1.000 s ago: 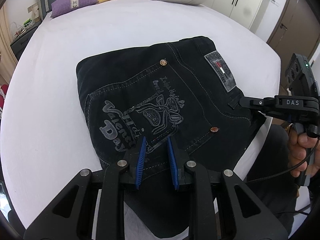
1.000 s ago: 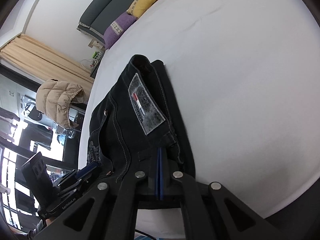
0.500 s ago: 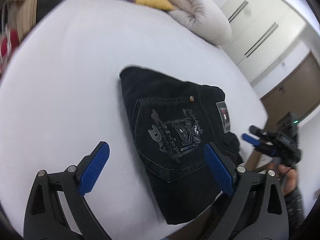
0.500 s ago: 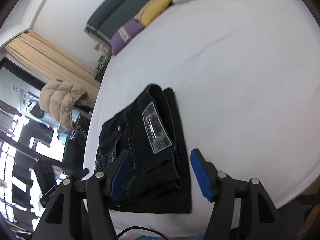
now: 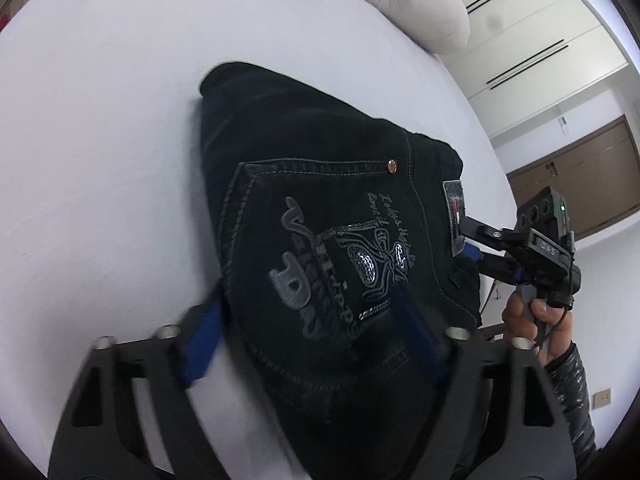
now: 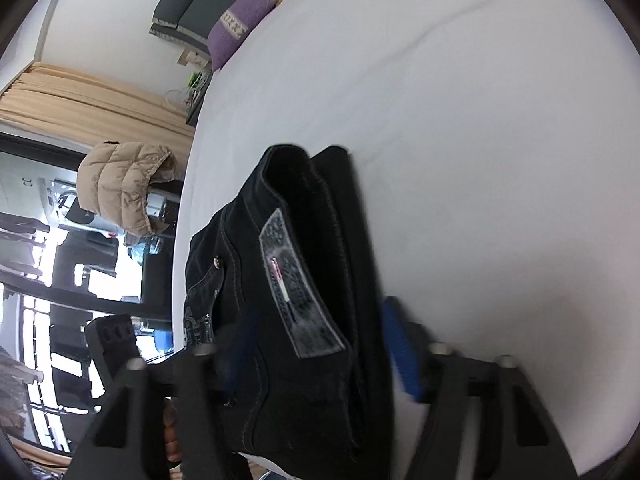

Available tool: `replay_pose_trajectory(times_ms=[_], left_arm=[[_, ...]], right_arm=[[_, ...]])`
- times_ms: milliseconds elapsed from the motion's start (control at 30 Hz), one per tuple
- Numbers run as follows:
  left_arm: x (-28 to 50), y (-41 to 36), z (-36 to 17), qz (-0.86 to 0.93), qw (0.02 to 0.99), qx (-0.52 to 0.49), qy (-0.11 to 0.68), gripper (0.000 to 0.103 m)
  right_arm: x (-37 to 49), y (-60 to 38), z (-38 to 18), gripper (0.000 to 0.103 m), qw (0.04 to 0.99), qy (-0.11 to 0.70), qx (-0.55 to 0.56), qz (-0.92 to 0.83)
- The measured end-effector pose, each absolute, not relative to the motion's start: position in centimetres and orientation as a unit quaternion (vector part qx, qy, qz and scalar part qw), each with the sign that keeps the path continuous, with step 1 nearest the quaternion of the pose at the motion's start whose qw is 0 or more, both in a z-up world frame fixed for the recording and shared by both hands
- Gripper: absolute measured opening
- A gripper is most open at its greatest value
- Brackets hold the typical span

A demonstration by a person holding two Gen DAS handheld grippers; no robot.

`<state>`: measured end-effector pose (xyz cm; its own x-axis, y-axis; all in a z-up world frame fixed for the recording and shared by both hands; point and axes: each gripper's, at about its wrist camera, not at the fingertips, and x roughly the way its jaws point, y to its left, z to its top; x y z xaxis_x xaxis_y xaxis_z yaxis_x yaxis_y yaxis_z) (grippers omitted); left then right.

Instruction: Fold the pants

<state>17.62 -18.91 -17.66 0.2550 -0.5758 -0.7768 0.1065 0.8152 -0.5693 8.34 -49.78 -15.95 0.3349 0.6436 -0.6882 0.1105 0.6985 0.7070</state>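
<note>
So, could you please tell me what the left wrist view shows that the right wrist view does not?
Only the left wrist view shows the back pocket with its grey lettering, the wardrobe doors, the wooden door and the right gripper from outside, in a hand.

Only the right wrist view shows the purple cushion, the beige curtain and the puffer jacket.

Both show the folded black pants with their grey label on the white bed.

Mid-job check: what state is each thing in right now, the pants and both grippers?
Pants: folded into a compact stack, lying flat on the white bed, back pocket up.
Left gripper: open, jaws just closing, straddling the stack's near edge.
Right gripper: open, jaws just closing, astride the waistband end with its patch.
</note>
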Motion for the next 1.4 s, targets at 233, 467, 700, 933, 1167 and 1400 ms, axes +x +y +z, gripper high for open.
replay_pose_trajectory(times_ms=[233, 467, 700, 933, 1167, 1400], left_arm=[[18.3, -20.1, -17.7, -0.218, 0.768, -0.179, 0.576, 0.042], [18.0, -21.2, -15.3, -0.218, 0.788, -0.14, 0.559, 0.024], [17.3, -21.9, -12.5, -0.219, 0.807, -0.118, 0.536, 0.022], [17.4, -20.5, -10.0, -0.207, 0.825, -0.115, 0.513, 0.021], [18.7, -17.1, -8.3, -0.186, 0.842, -0.107, 0.494, 0.021], [24.0, -12.2, -5.5, -0.156, 0.868, -0.089, 0.463, 0.021]], right_arm=[[8.3, -48.5, -16.2, 0.035, 0.75, 0.547, 0.333, 0.165], [6.5, -46.5, -12.9, 0.021, 0.789, 0.519, 0.294, 0.148], [5.3, -43.4, -8.8, 0.02, 0.817, 0.496, 0.25, 0.153], [5.7, -41.5, -7.4, 0.02, 0.819, 0.493, 0.24, 0.168], [9.3, -37.9, -5.4, 0.02, 0.827, 0.482, 0.214, 0.194], [16.1, -33.9, -3.9, 0.02, 0.829, 0.465, 0.211, 0.227]])
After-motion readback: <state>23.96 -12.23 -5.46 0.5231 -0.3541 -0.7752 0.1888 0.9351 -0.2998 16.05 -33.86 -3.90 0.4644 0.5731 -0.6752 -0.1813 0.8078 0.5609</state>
